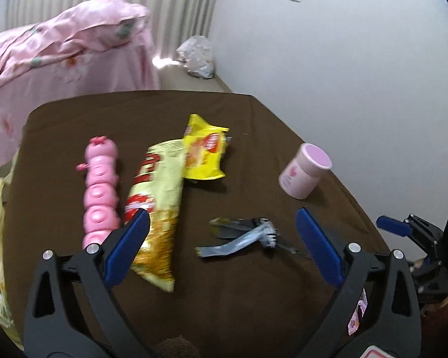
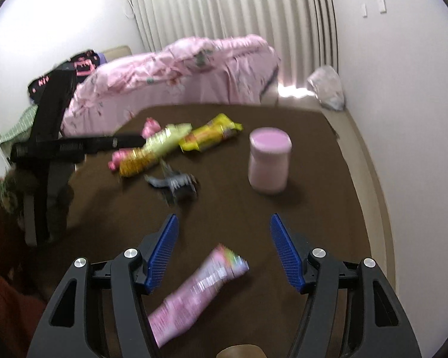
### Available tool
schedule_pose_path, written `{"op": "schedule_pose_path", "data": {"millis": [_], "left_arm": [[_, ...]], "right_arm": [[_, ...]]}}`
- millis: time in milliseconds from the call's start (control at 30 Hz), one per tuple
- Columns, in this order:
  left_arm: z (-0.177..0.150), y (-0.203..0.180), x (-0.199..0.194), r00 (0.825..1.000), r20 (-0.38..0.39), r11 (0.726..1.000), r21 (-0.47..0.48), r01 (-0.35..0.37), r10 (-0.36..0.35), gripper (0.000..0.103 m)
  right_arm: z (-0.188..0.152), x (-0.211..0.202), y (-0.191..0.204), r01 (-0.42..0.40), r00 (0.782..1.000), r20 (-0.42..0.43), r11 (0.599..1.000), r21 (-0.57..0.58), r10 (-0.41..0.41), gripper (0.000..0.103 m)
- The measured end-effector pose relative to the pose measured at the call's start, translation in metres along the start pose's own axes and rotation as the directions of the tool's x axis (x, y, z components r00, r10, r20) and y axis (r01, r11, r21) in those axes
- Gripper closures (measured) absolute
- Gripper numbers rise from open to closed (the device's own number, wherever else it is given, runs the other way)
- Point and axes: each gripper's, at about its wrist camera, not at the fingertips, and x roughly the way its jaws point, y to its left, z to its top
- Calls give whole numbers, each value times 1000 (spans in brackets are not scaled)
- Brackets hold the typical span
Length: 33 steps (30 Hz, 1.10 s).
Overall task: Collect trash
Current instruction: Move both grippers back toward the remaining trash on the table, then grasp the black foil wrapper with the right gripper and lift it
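Trash lies on a brown-covered table (image 1: 254, 298). In the left wrist view there is a pale yellow chip bag (image 1: 155, 208), a bright yellow snack bag (image 1: 204, 152) and a crumpled grey wrapper (image 1: 242, 235). My left gripper (image 1: 224, 226) hangs open above them with nothing between its pads; its left finger overlaps the chip bag in the picture. In the right wrist view my right gripper (image 2: 224, 220) is open. A blurred pink wrapper (image 2: 194, 292) lies between its jaws, apart from both pads. The grey wrapper (image 2: 173, 183) lies farther ahead.
A pink caterpillar toy (image 1: 100, 191) lies left of the chip bag. A pink jar (image 2: 270, 161) stands upright at the right. Beyond the table are a bed with a pink cover (image 2: 179, 68) and a plastic bag (image 2: 328, 89) on the floor by the wall.
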Motion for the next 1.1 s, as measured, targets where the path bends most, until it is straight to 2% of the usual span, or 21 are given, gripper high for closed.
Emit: {"op": "schedule_pose_path", "data": {"millis": [100,167,200,333,400,667,733,867,900,933,1100], "left_arm": [[-3,-16,5,1000,-10,997,78,-3,4,11],[-3,-16,8,999,-9,996,78,-38,39,14],[-2,-11,7,998,-9,996,59,-61,61,18],[1,24,-1,990,-5,984,-108,-142,142,19],[-2,36,-5,985,-9,974,-147,-171,171,19],[-15,58,-23,960,-14,946,-165,-278,280,19],[-15,58,-27,956,-8,943,-161,-290,292,19],[-17,54,-31,953,6,944,-133,-300,304,19],[-17,54,-32,953,6,946,-130,-299,302,19],[-18,54,-33,956,7,948,-129,-290,294,19],[-20,51,-33,964,6,957,-128,-262,264,19]], "right_arm": [[-10,2,-6,-3,1000,-16,1000,10,3,42],[-11,3,-8,-26,999,-18,1000,14,26,42],[-9,4,-7,-29,1000,-11,1000,3,29,42],[11,14,6,-23,1000,-5,998,-58,23,42],[24,26,18,-21,1000,-3,995,-100,21,42],[63,95,46,-138,988,-85,981,-139,127,43],[71,108,47,-144,986,-101,982,-125,132,50],[75,135,49,-198,962,-209,975,-102,173,56],[73,139,52,-212,954,-238,972,-103,182,67],[71,140,54,-216,951,-248,970,-111,184,68],[66,120,59,-173,967,-216,971,-165,135,72]]}}
